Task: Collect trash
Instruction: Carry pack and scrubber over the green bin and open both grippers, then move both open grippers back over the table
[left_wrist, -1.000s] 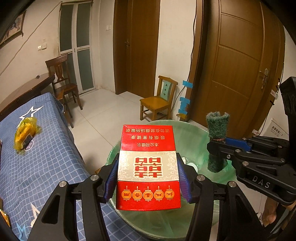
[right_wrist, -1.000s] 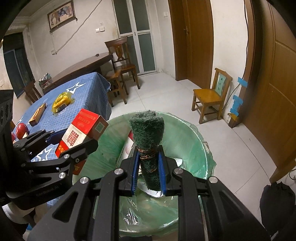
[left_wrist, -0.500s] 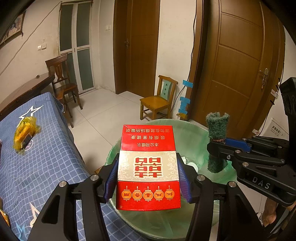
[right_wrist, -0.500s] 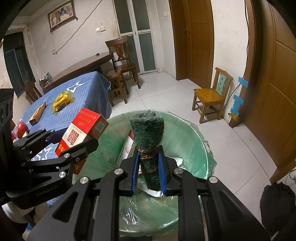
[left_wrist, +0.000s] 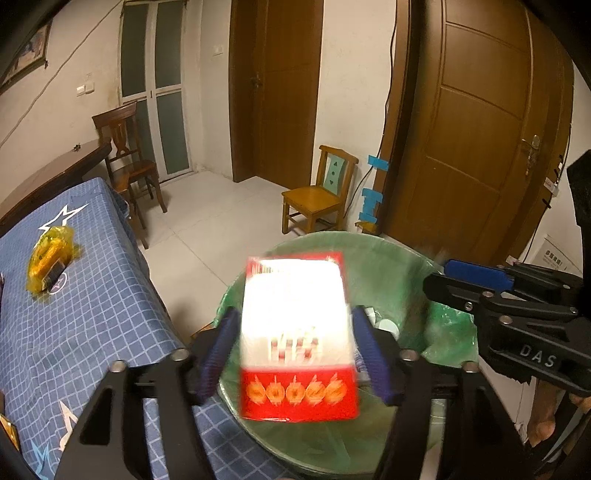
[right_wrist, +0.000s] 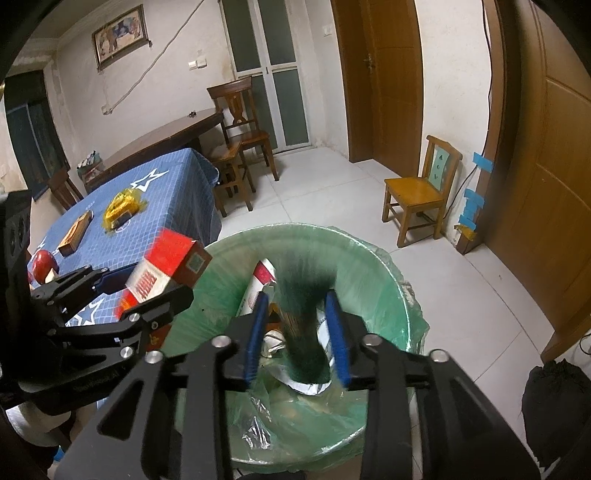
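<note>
Red carton (left_wrist: 297, 339) blurred, loose between left gripper (left_wrist: 297, 354) jaws just spread, green scouring roll (right_wrist: 301, 325) blurred, loose between right gripper (right_wrist: 297, 336) jaws just spread, green-lined bin (right_wrist: 395, 280) below both

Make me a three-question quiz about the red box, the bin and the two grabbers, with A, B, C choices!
1. Where is the red box?
A. On the wooden chair
B. Over the bin
C. On the floor

2. What colour is the bag lining the bin?
A. Green
B. Black
C. Pink

3. How do the right gripper's jaws stand around the green scrubber?
A. Squeezed tight on it
B. Apart, with gaps beside it
C. Far away from it

Answers:
1 B: the box sits blurred between the left gripper's fingers above the bin's mouth.
2 A: the liner is pale green.
3 B: the jaws have just been opening, and the blurred scrubber is loose between them.
</note>
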